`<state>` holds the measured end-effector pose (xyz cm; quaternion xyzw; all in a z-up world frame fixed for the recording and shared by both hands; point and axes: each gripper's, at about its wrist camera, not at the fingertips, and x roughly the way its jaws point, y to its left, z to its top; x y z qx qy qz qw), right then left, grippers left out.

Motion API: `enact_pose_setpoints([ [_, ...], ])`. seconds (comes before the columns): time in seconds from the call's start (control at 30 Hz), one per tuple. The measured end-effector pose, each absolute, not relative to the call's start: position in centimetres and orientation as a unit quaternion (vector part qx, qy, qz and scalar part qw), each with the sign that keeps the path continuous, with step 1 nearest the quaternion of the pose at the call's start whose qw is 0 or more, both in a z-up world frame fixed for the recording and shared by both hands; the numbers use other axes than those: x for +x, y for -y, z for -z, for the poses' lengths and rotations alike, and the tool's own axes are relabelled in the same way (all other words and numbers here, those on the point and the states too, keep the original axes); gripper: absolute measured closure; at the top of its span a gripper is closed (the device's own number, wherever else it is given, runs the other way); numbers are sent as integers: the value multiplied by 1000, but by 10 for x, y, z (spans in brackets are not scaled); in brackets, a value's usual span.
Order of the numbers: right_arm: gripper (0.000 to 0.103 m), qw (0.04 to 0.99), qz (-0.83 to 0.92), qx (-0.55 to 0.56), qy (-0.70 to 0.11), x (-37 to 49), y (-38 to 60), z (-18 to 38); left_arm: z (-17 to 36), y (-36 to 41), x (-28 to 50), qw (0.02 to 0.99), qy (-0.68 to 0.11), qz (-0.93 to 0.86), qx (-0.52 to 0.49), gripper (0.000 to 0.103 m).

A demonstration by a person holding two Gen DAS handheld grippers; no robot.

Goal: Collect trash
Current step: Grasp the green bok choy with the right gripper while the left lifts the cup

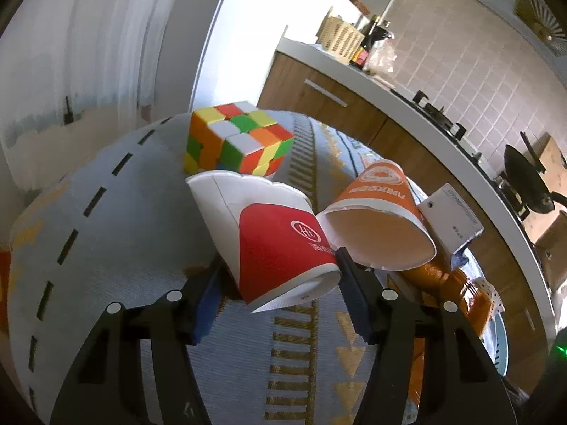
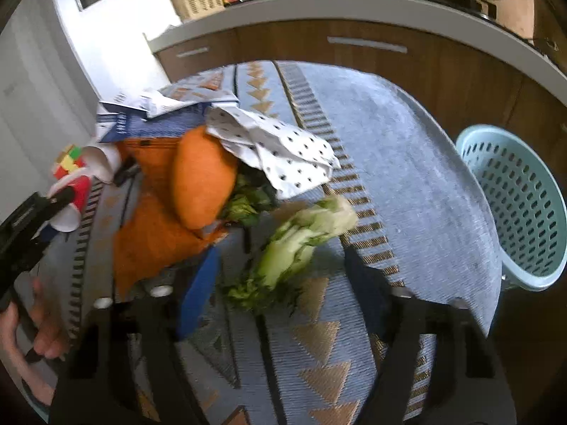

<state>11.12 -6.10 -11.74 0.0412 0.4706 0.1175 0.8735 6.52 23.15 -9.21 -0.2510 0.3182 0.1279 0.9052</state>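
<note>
Left gripper [image 1: 278, 292], mine: jaws straddling red cup [image 1: 273, 244] at frame centre, not visibly pinching; squeeze gently near its base, clear of orange cup [image 1: 381, 226]; right gripper [image 2: 280, 276] open around greens [image 2: 301, 244], basket [image 2: 514, 205] right.

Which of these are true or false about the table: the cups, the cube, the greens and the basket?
1. The red-and-white paper cup lies between the fingers of the left gripper. True.
2. The orange paper cup stands upright. False: it lies on its side, mouth toward the camera.
3. The puzzle cube sits behind the red-and-white cup. True.
4. The leafy vegetable is already in the pale blue basket. False: it lies on the tablecloth, between the open fingers of the right gripper.
</note>
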Motion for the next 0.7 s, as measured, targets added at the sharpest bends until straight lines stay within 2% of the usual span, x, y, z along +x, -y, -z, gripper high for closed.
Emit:
enact_pose_setpoints([
  [0.03,59,876,-115,34,-468,110,62,117,91,-230,64,907,-315,-127,-249,45],
  [0.07,72,875,-122,26,-468,107,64,116,90,-230,64,908,-314,-126,-249,45],
  [0.2,81,887,-120,-16,-445,93,69,112,86,-223,58,914,-304,-116,-242,45],
  [0.7,83,920,-132,-4,-369,58,108,73,24,-162,7,958,-210,-68,-183,45],
])
